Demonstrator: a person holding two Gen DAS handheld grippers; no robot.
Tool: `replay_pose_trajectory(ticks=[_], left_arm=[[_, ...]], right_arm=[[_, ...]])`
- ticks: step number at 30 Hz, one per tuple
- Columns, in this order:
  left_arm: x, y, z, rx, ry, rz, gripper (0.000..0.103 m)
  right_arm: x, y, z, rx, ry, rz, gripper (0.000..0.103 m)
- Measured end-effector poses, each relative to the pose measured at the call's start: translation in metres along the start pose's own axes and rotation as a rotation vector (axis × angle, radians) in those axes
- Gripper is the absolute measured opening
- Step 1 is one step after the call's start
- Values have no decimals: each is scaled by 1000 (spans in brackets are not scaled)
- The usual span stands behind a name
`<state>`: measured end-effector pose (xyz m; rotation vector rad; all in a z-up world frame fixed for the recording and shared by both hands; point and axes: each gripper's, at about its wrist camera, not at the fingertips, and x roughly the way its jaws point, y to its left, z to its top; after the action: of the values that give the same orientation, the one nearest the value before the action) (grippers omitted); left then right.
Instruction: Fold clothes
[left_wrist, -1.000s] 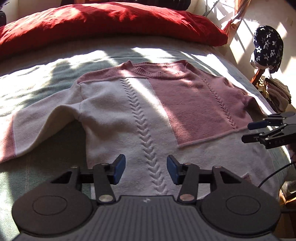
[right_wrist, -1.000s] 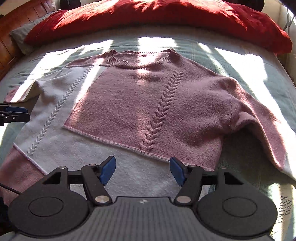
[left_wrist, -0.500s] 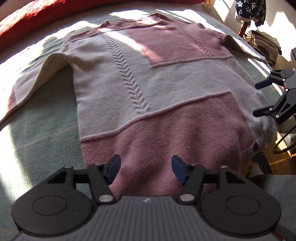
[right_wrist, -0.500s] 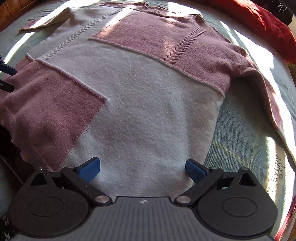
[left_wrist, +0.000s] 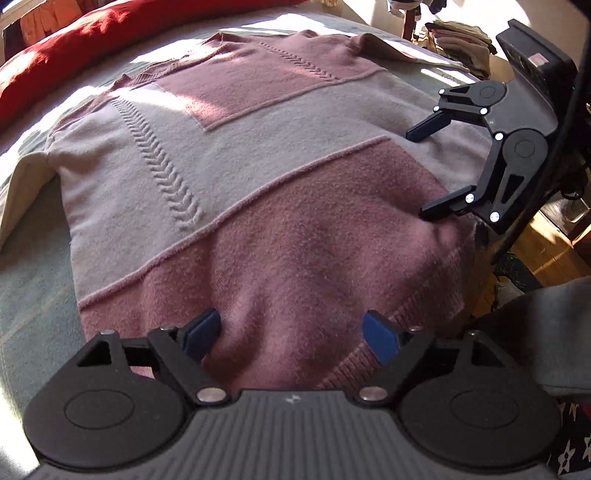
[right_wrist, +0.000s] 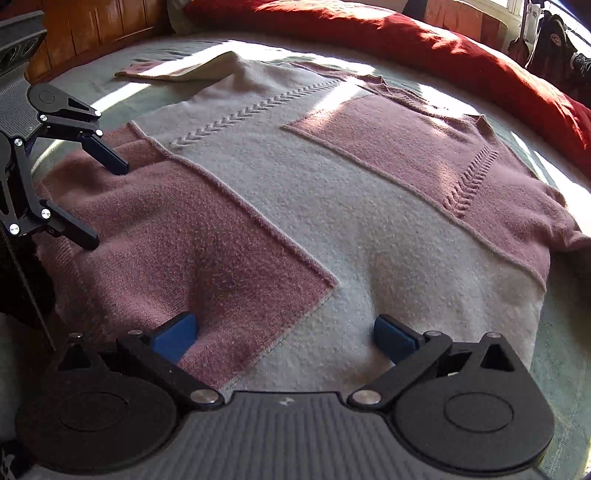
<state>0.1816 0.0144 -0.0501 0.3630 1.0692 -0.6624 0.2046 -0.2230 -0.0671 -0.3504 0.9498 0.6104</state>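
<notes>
Both tongs, left (left_wrist: 291, 334) and right (right_wrist: 286, 338), just spread wide, dropped to near hem of pink-and-cream patchwork knit sweater (left_wrist: 258, 184), flat on bed. Nothing pinched. Judged: hem grab next, first fold.

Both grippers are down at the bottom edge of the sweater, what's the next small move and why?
Probably close both grippers on the hem. The left gripper and right gripper have just been opening and stand wide, pads sunk into the sweater, which lies flat and unfolded on the bed.
</notes>
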Motion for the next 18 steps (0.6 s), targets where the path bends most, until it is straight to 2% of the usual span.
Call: replay_pose_trajectory(ticks=[3, 5, 9, 11, 15, 18], left_arm=[[-13, -3, -3, -33, 37, -25, 84], [-17, 3, 3, -43, 12, -8, 84], [-17, 23, 24, -41, -93, 77, 84], [-7, 37, 32, -72, -114, 116, 84], [8, 50, 22, -83, -84, 146, 84], [3, 48, 4, -112, -56, 157, 87]], right_arm=[[-8, 2, 0, -17, 97, 6, 103], [-14, 4, 4, -43, 137, 9, 103], [-18, 15, 21, -108, 26, 19, 103], [-6, 24, 34, -159, -18, 29, 103], [18, 38, 35, -221, -45, 41, 103], [11, 36, 17, -182, -30, 54, 103]])
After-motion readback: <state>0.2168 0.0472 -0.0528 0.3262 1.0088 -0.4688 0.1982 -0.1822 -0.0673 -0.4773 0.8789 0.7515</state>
